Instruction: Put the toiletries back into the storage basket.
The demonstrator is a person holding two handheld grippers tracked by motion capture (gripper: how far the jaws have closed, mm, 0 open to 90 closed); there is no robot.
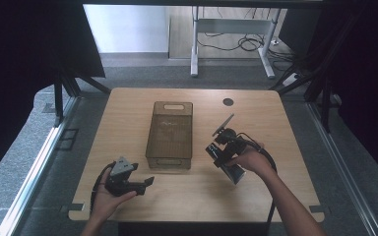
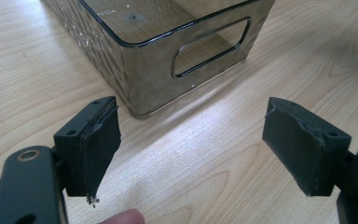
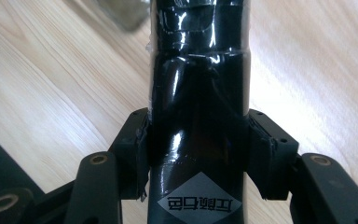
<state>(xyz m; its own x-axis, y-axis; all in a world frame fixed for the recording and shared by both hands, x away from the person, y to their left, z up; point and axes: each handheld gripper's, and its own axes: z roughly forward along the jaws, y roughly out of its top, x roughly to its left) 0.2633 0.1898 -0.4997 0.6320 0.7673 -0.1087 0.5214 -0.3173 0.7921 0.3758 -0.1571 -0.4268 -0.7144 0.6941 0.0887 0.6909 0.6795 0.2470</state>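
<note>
Here, at the left of a light wooden worktop (image 1: 128,191): left gripper (image 1: 145,184), held low in a hand (image 1: 109,197) near the front edge, jaws spread wide with nothing between them, aimed toward the bin's near corner. In the left gripper view, black pads (image 2: 98,149) torn at the edges, bare wood grain between. At centre: smoky translucent plastic storage bin (image 1: 170,135), rectangular, handle cutouts at both short ends, standing lengthwise and open-topped. To the right, well apart from the bin: right gripper (image 3: 198,154), raised off the surface in the other hand (image 1: 252,160), pinching a glossy black bottle (image 3: 198,93) with a grey diamond-shaped label, jaws tight on both sides. Beyond, near the far edge: a dark round cable port (image 1: 228,102).
</note>
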